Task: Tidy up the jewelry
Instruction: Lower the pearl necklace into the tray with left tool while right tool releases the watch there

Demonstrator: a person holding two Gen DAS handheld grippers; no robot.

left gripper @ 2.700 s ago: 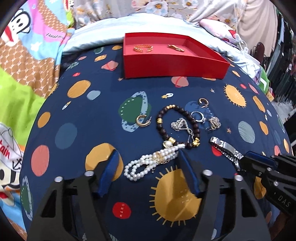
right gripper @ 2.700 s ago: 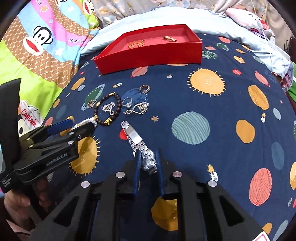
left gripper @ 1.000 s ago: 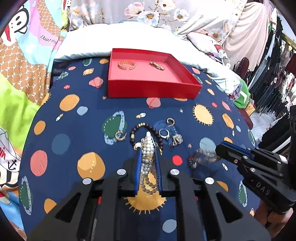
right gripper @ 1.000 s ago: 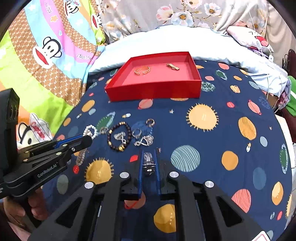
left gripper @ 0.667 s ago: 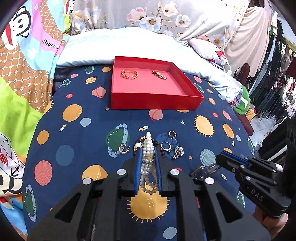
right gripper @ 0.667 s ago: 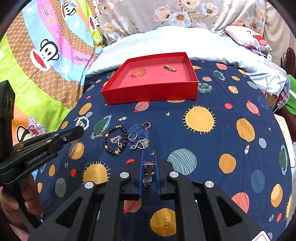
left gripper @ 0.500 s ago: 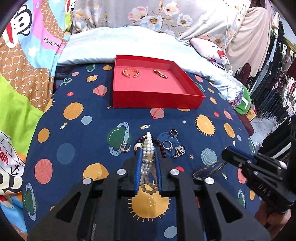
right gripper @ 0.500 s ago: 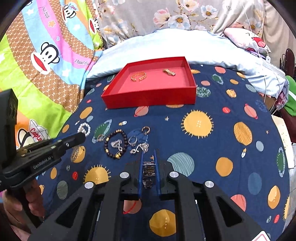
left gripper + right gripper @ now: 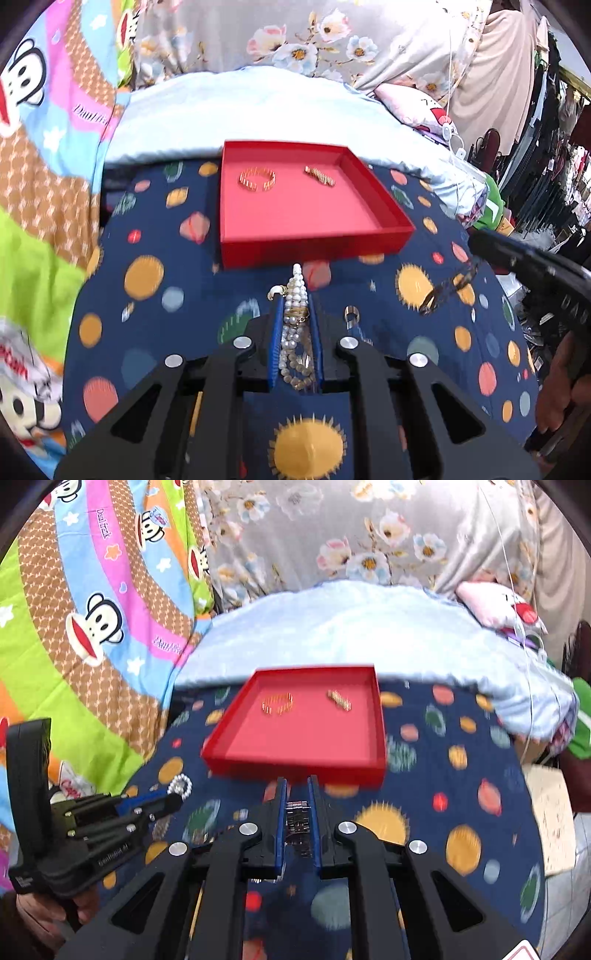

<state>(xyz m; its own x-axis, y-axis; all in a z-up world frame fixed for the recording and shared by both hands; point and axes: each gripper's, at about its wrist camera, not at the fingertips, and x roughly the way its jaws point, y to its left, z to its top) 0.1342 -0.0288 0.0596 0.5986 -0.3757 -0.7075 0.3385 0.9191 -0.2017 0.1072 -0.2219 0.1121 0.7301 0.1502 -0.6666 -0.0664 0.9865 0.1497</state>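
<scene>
Item one, nearest me: left gripper (image 9: 296,295), jaws clamped on the pearl bracelet (image 9: 295,314), held above the planet-print bedspread (image 9: 147,332); several loops stand clear past the tips and more hang slack behind them, so I judge a snag on the near wall of the box, or a strand slipping free, the likeliest fault. Item two, right gripper (image 9: 296,781), jaws clamped on the metal watch (image 9: 297,821); in the left view its band dangles below the tips, and I reckon the swinging weight could drag it out of so narrow a bite or catch the rim. Item three, a ring (image 9: 351,314) lying on the bedspread just right of the left gripper; the rest of the loose pieces are hidden behind the jaws. Item four, farther off: red tray (image 9: 314,247), open, carrying a gold bangle (image 9: 257,180) at far left and a gold chain piece (image 9: 320,175) at far right. Dropping both loads together could tangle pearls with watch or land on those two. Both views are blurred, so my aim over the soft bed is uncertain.
</scene>
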